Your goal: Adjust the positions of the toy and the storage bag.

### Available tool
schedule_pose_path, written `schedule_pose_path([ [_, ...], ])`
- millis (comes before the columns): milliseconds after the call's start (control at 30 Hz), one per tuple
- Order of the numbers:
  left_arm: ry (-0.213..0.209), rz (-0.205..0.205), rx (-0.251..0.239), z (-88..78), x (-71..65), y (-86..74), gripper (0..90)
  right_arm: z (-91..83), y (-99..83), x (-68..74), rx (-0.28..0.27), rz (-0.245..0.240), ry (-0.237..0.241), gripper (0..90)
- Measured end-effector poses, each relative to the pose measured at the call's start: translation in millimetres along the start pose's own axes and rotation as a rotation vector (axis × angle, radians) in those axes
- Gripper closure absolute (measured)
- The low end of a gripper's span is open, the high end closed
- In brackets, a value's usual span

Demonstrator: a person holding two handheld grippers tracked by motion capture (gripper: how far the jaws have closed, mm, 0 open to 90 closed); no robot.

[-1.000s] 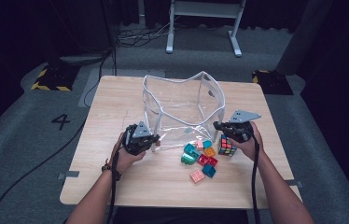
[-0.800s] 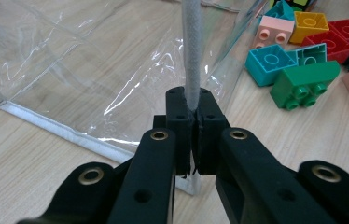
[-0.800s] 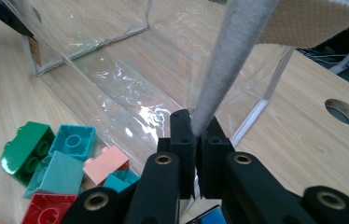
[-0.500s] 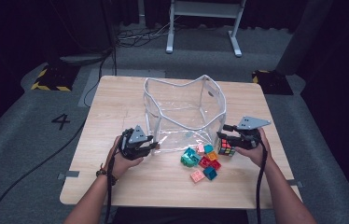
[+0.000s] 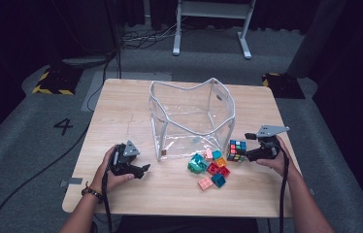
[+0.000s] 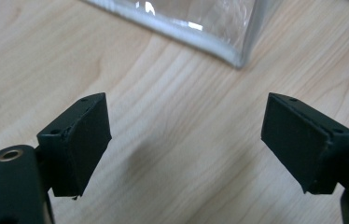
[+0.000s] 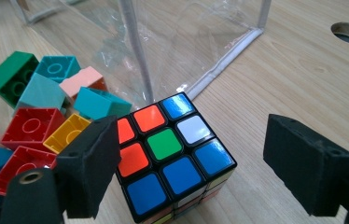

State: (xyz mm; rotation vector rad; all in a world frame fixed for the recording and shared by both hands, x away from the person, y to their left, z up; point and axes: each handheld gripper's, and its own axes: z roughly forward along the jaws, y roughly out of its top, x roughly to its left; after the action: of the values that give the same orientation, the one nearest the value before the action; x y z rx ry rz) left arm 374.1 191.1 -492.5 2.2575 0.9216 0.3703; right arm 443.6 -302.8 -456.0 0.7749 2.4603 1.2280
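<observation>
My right tongs (image 7: 189, 158) gape around the cube (image 7: 175, 154) beside the bag (image 5: 191, 116); my left tongs (image 6: 186, 140) gape over bare table (image 6: 172, 177).

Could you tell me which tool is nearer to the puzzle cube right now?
The right tool: the puzzle cube sits between its open jaws. The left tool rests open across the table, on the far side of the clear bag.

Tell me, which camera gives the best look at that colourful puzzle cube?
The right gripper view: the puzzle cube sits close, between open jaws, every sticker clear. The high view shows it small, beside the bricks.
</observation>
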Motion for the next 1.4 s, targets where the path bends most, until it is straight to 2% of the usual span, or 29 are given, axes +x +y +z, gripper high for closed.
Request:
schedule_pose_path([
  [67, -0.01, 0.007, 0.005, 2.1, 1.2, -4.5, 15.8, 0.6, -2.1, -3.0, -0.015, 0.011, 0.008, 18.5],
  [100, -0.021, -0.001, 0.003, 4.0, 2.7, -9.2, 15.7, 0.2, -3.6, -3.1, -0.02, 0.01, 0.033, 19.4],
  [167, -0.023, -0.009, -0.003, 3.2, 4.3, -10.9, 15.6, -0.3, -3.8, -2.5, -0.018, 0.005, 0.04, 20.5],
  [200, -0.023, -0.01, -0.004, 2.8, 5.2, -11.6, 15.7, -2.5, -4.2, -1.2, -0.037, -0.001, 0.065, 21.0],
  [233, -0.021, -0.022, -0.012, 2.6, 5.3, -12.8, 15.7, -2.5, -4.2, -1.2, -0.037, -0.001, 0.065, 21.0],
  [333, -0.027, -0.015, -0.01, 1.6, 5.5, -14.6, 15.6, -2.8, -4.5, 0.5, -0.026, -0.029, 0.072, 19.6],
  [533, -0.04, -0.014, -0.006, 1.9, 5.8, -14.6, 14.9, 17.6, -10.1, 6.9, 0.081, -0.087, 0.045, 19.9],
  [600, -0.04, -0.015, -0.006, 2.0, 5.8, -14.6, 14.8, 23.3, -11.7, 6.6, 0.092, -0.087, 0.043, 22.9],
  [633, -0.041, -0.015, -0.006, 2.0, 5.8, -14.6, 14.8, 24.4, -12.6, 6.0, 0.099, -0.085, 0.048, 27.3],
  [667, -0.041, -0.015, -0.006, 2.0, 5.8, -14.6, 14.8, 24.4, -12.6, 6.0, 0.099, -0.085, 0.048, 27.3],
  [700, -0.04, -0.015, -0.006, 2.1, 5.8, -14.6, 14.8, 25.4, -14.6, 4.6, 0.099, -0.075, 0.045, 33.3],
  [800, -0.04, -0.016, -0.006, 2.1, 5.9, -14.6, 14.7, 23.2, -17.2, 2.6, 0.096, -0.07, 0.039, 33.8],
  [933, -0.039, -0.02, -0.006, 2.3, 5.9, -14.5, 14.4, 18.4, -20.3, -0.3, 0.096, -0.05, -0.005, 33.8],
  [967, -0.045, -0.029, -0.007, 2.7, 5.5, -14.7, 14.3, 16.9, -22.1, -2.1, 0.091, -0.037, -0.017, 33.8],
  [1033, -0.027, -0.02, -0.011, 2.7, 6.3, -14.3, 13.4, 13.5, -27.8, -9.2, 0.066, 0.009, -0.026, 33.8],
  [1100, -0.024, -0.018, -0.006, 3.1, 6.8, -13.8, 12.3, 13.0, -29.7, -10.7, 0.058, 0.025, -0.041, 33.8],
  [1200, -0.032, -0.025, -0.001, 4.1, 6.9, -13.0, 10.3, 15.6, -32.6, -12.4, 0.055, 0.048, -0.035, 32.5],
  [1300, -0.023, -0.014, 0.001, 4.2, 7.7, -12.2, 9.4, 23.7, -36.1, -10.4, 0.098, 0.039, -0.051, 31.8],
  [1400, -0.026, -0.015, 0.0, 4.5, 7.4, -12.2, 9.2, 25.9, -37.6, -10.1, 0.09, 0.038, -0.046, 33.4],
])
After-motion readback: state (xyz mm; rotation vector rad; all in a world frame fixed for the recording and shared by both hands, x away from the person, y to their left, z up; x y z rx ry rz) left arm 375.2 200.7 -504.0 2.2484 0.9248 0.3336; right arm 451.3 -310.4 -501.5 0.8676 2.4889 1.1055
